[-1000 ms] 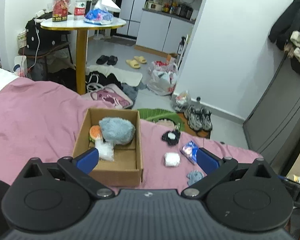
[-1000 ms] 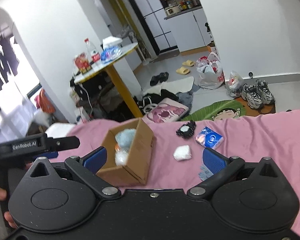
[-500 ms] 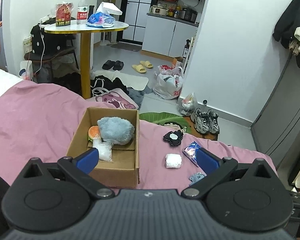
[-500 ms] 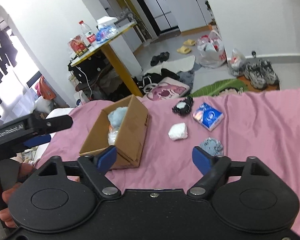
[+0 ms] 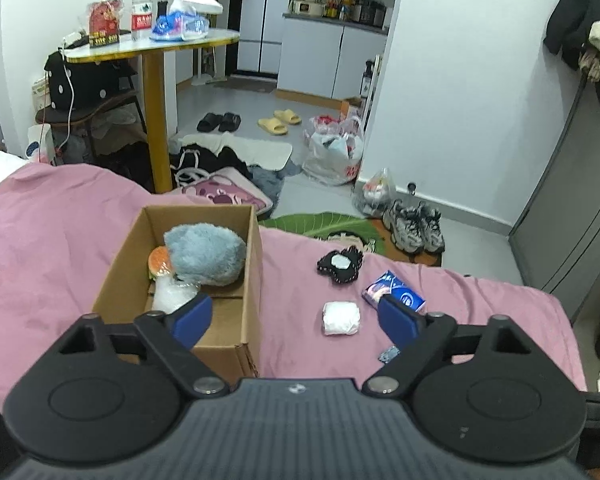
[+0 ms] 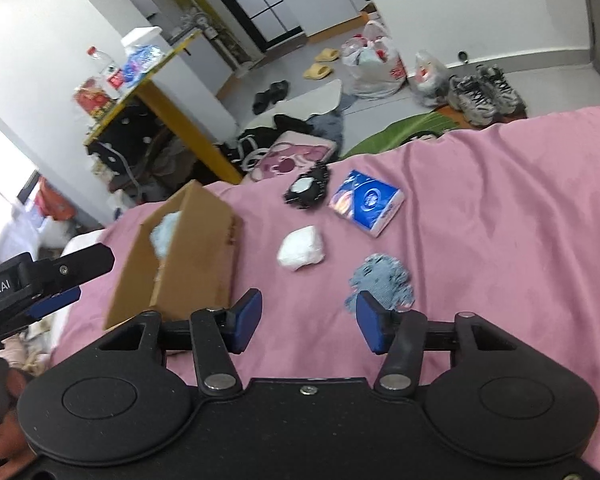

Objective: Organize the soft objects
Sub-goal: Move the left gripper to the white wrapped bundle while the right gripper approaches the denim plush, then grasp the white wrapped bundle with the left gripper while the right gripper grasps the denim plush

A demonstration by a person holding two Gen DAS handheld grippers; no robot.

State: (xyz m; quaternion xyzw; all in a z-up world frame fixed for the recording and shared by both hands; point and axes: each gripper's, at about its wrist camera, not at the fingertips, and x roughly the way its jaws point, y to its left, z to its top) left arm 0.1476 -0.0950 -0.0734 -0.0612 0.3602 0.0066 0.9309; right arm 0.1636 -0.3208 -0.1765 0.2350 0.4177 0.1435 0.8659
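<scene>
My right gripper (image 6: 309,322) is closing with nothing between its jaws — the blue-grey fluffy piece (image 6: 382,282) lies on the pink bedcover (image 6: 500,240), just beyond the right finger. My left gripper (image 5: 296,316) is closing too, also without anything in it. The cardboard box (image 5: 248,280) holds a grey plush (image 5: 204,254); the white bundle (image 6: 301,248) lies beside the box.

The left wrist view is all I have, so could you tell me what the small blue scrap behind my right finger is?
Observer: A frayed blue cloth, whole in the right view, by the right gripper.
Operator: Is that gripper holding it?
Observer: No, its jaws are closing with nothing between them.
Operator: Can you see my left gripper?
Observer: Yes, at the left edge, beside the box.
</scene>
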